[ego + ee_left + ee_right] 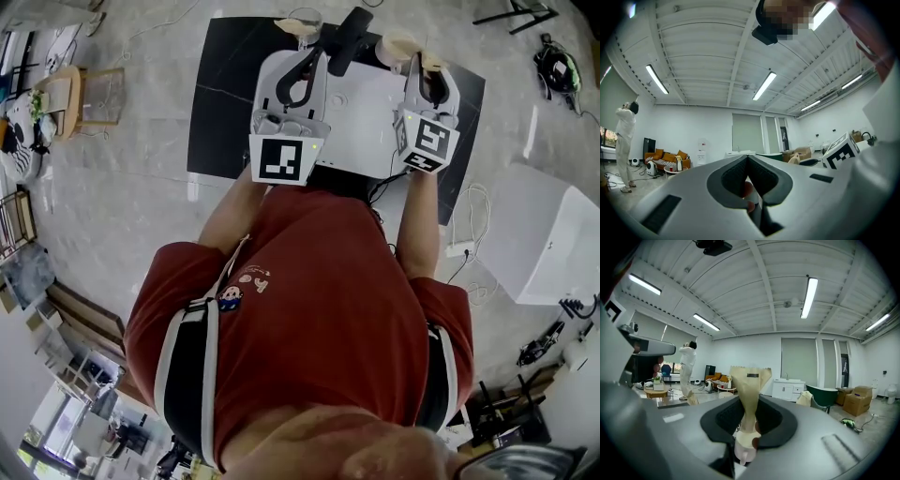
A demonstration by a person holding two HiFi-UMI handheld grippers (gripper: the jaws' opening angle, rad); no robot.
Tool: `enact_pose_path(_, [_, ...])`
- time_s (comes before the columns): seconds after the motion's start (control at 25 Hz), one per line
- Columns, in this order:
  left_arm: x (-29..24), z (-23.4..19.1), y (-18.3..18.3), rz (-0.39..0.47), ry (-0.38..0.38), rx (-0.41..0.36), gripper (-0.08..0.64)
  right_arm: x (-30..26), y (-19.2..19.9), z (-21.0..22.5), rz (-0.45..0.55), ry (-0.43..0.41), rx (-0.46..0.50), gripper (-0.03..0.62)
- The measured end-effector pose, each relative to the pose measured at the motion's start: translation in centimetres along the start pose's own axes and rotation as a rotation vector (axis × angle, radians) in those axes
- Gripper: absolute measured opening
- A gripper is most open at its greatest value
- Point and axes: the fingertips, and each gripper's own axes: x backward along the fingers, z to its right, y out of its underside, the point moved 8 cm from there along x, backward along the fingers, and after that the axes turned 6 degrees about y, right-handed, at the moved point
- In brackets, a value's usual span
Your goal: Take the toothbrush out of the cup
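Note:
My right gripper [748,401] is shut on the toothbrush [750,378], a tan paper-wrapped stick with a wide serrated top. It stands upright between the pads, and its pale lower end hangs below them. From the head view the same gripper [416,58] is held up level with the tan wrapper [397,45] at its tips. My left gripper [747,158] is shut with nothing between its pads. In the head view a clear cup [305,21] shows just past the left gripper [312,49]. Whether they touch cannot be told.
Below my hands lie a black table [220,103] and a white board [361,105] on it. A white box [548,239] stands to the right and a wooden stool [67,94] to the left. Cables trail on the floor. A person in white [687,371] stands far off.

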Motion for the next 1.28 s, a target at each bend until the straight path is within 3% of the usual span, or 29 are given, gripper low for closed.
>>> enact_pose_path(0.28, [1.1,0.0,-0.7,0.036,0.003,0.012,0.003,3.8,-3.4,-1.2,0.078,-0.002,-0.027,0.081])
enact_pose_path(0.56, [2.3,0.0,-0.4,0.036,-0.003,0.010,0.004,7.1,-4.5,-2.7,0.144,0.045,-0.004,0.081])
enact_pose_path(1.28, [2.9,-1.7,1.9,-0.019,-0.066,0.041,0.026,6.5,-4.4,-4.7,0.134,0.001,0.002,0.081])
